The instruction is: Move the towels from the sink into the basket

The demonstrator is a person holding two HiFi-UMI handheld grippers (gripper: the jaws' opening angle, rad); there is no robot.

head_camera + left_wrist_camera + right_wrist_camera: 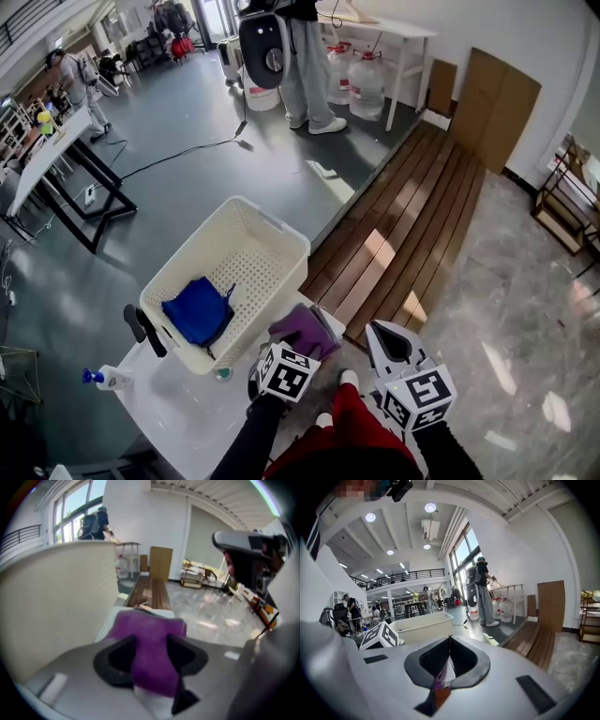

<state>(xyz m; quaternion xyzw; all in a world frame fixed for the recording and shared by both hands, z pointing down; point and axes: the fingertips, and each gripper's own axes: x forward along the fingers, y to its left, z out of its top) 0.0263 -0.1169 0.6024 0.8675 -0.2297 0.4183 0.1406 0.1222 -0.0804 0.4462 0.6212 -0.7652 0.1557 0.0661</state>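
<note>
While my left claw (151, 645) gapes open astride the purple towel (150, 623), a shallow bite could drop it short of the basket (281, 270).

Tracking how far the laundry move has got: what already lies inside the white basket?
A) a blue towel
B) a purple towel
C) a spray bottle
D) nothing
A: in the head view a blue towel lies on the floor of the basket, while the purple towel sits outside it, beside its near corner.
</note>
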